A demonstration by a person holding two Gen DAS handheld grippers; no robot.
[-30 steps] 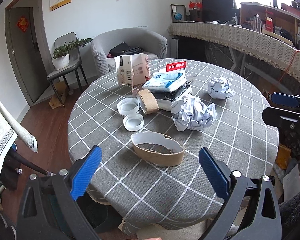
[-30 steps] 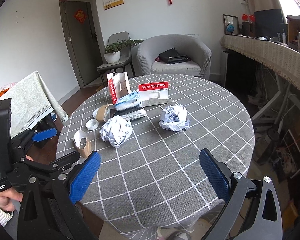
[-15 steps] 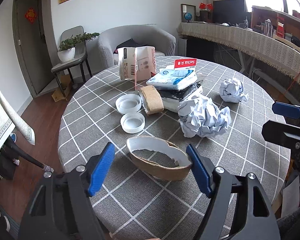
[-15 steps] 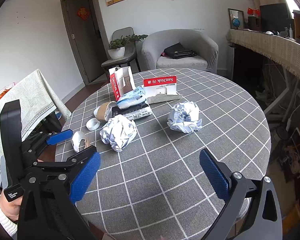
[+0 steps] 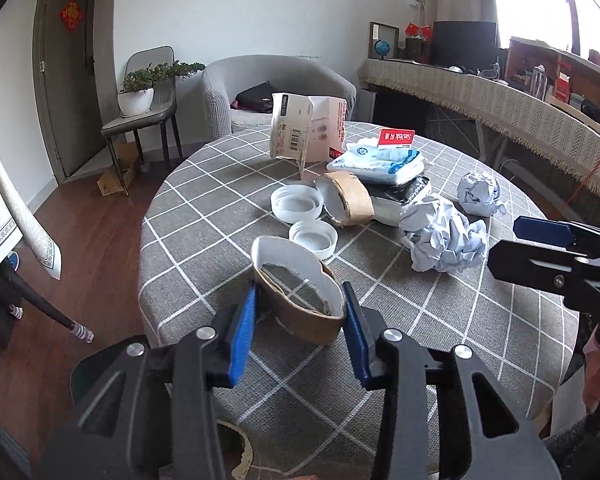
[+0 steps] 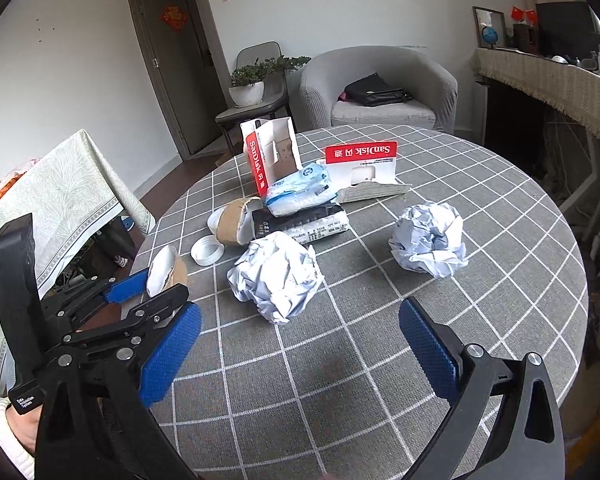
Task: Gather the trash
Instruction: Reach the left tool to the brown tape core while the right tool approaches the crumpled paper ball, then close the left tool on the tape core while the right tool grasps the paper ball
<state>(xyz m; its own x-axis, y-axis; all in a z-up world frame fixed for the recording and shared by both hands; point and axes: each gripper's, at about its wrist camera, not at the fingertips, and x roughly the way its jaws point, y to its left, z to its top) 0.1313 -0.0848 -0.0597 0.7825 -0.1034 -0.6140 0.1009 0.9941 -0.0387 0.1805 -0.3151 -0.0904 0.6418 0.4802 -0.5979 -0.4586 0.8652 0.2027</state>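
My left gripper (image 5: 298, 316) is shut on a flattened brown cardboard tape ring (image 5: 300, 300) at the near left edge of the round table; the ring also shows in the right wrist view (image 6: 166, 272). My right gripper (image 6: 300, 354) is open and empty above the cloth, just short of a crumpled white paper ball (image 6: 276, 278). A second paper ball (image 6: 430, 244) lies to the right. Further back lie another brown tape ring (image 5: 346, 198), two white lids (image 5: 298, 204), a plastic packet (image 5: 380, 160) and torn SanDisk boxes (image 6: 270, 156).
The table has a grey checked cloth (image 6: 380, 360). A grey armchair (image 6: 380, 88) and a chair with a potted plant (image 6: 252, 84) stand behind it. A cloth-covered table (image 6: 60, 192) is at the left, a long counter (image 5: 500, 100) at the right.
My left gripper moved forward and closed its jaws on the flattened tape ring. My right gripper moved forward toward the nearer paper ball and stayed open.
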